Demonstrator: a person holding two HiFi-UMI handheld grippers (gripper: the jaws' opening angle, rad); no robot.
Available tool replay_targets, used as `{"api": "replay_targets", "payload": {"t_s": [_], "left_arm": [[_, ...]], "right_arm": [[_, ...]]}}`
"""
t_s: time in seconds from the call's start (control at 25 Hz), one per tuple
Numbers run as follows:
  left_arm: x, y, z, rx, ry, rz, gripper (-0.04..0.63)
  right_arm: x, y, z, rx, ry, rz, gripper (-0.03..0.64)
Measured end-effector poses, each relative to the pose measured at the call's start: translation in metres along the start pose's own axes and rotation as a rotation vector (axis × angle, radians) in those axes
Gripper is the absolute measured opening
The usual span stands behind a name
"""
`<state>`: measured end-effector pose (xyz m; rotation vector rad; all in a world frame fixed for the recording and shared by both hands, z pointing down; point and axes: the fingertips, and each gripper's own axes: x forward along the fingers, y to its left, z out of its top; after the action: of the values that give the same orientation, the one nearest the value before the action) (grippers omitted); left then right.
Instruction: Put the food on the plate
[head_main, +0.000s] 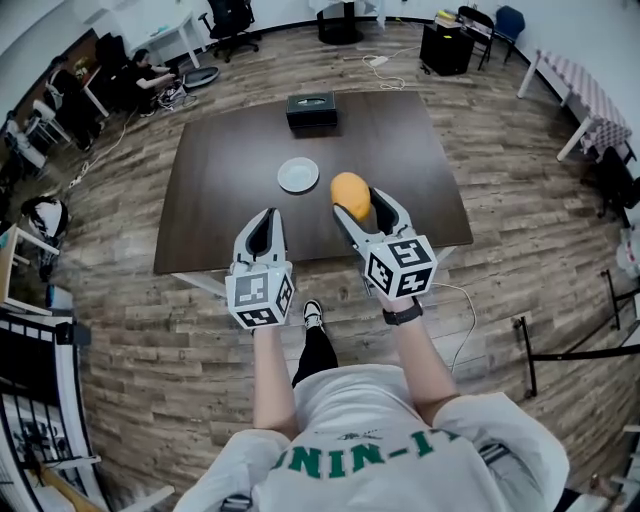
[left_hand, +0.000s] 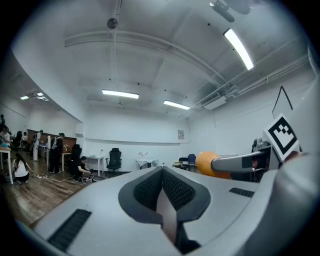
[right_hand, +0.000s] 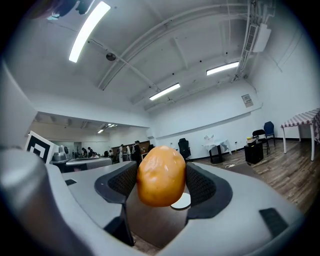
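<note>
Jaws of the left gripper (head_main: 266, 215) sit closed together, empty. White plate (head_main: 298, 175) lies on the table (head_main: 220, 200), apart from both grippers. Right gripper (head_main: 360, 200) clamps the orange food (head_main: 350, 190), which hides most of the plate in its own view.

Table (head_main: 220, 170): dark brown, on a wood-plank floor
Plate (head_main: 298, 174): white, round, mid-table
Food (head_main: 350, 190): orange lump, just right of the plate
Right gripper (head_main: 358, 203): jaws clamp the food
Left gripper (head_main: 267, 216): jaws together, over the table's near edge
Black box (head_main: 311, 110): at the table's far edge
</note>
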<state>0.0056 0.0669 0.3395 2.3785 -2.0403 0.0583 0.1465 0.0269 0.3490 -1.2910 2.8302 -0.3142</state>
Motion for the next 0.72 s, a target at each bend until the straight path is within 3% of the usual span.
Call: {"api": "replay_targets", "payload": {"t_s": [0.28,0.72], "left_arm": [[0.099,0.094,0.027,-0.022,-0.046,0.025,0.014],[0.219,0.190,0.025,-0.025,-0.033,-0.066,0.014]], "right_arm": [[0.114,-0.018,0.036,-0.056,-0.024,-0.027,0.319],[0.265,-0.031,0.045,-0.046,-0.002,-0.074,0.319]]}}
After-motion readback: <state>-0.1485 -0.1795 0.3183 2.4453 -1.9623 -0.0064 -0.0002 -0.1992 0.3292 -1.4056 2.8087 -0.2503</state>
